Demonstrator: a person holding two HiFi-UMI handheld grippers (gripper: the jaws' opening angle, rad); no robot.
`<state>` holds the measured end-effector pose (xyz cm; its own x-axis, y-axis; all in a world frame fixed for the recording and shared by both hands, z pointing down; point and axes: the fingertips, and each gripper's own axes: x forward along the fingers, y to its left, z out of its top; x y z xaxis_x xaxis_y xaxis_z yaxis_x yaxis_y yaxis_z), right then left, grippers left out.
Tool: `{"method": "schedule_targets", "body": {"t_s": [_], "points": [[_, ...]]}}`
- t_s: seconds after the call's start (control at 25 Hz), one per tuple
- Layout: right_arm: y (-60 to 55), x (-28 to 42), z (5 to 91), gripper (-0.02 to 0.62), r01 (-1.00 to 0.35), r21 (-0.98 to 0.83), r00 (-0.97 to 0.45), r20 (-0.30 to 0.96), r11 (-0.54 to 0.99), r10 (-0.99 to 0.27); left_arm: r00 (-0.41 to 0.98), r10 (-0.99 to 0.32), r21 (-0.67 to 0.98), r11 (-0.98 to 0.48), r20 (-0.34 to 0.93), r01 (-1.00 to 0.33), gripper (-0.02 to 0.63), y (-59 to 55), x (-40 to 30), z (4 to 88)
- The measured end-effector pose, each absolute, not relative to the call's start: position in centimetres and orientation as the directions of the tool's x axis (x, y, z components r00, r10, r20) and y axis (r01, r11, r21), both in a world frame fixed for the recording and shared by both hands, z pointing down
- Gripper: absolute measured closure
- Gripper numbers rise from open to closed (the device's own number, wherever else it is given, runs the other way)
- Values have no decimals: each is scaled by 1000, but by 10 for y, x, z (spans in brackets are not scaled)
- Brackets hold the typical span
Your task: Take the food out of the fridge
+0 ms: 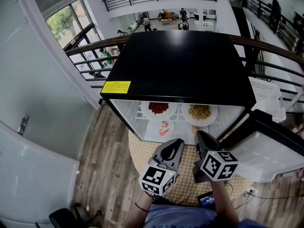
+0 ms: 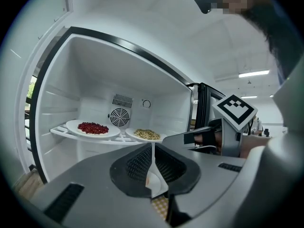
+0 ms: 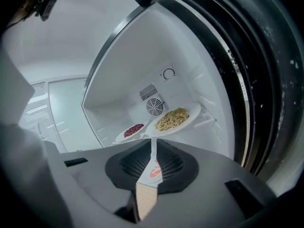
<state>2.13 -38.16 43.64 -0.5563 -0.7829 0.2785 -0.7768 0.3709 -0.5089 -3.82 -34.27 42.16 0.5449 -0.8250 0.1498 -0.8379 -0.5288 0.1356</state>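
Observation:
The black fridge (image 1: pixel 178 65) stands open in front of me in the head view. On its upper shelf sit a plate of red food (image 1: pixel 158 108) and a plate of yellowish food (image 1: pixel 199 111); a plate with shrimp (image 1: pixel 164 128) lies on the level below. My left gripper (image 1: pixel 178 143) and right gripper (image 1: pixel 199 137) hover side by side just before the opening, both shut and empty. The left gripper view shows the red plate (image 2: pixel 93 128), the yellowish plate (image 2: pixel 147 135) and the right gripper (image 2: pixel 202 137) beside it. In the right gripper view, both plates (image 3: pixel 134 129) (image 3: pixel 172 119) lie ahead.
The fridge door (image 1: pixel 270 148) hangs open at the right, with a white basket (image 1: pixel 268 99) behind it. A woven mat (image 1: pixel 142 158) lies under the fridge on the wood floor. A grey wall (image 1: pixel 33 94) stands at the left, and a railing (image 1: pixel 95 49) runs behind.

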Motion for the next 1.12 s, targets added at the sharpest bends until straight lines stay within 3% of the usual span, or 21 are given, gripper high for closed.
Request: {"method": "schedule_targets", "body": {"t_s": [0.12, 0.48, 0.8, 1.12], "points": [[-386, 18, 439, 483, -752, -563, -567, 286, 343, -772, 572, -808, 151, -553, 145, -820, 586, -352, -38, 421], [-412, 29, 438, 414, -700, -696, -462, 273, 158, -844, 642, -756, 151, -625, 132, -766, 586, -365, -39, 418], [-426, 30, 440, 413, -628, -776, -416, 268, 61, -869, 672, -730, 160, -653, 127, -740, 586, -368, -44, 419], [-419, 33, 439, 480, -555, -831, -412, 236, 37, -880, 676, -722, 167, -656, 146, -736, 586, -368, -51, 425]]}}
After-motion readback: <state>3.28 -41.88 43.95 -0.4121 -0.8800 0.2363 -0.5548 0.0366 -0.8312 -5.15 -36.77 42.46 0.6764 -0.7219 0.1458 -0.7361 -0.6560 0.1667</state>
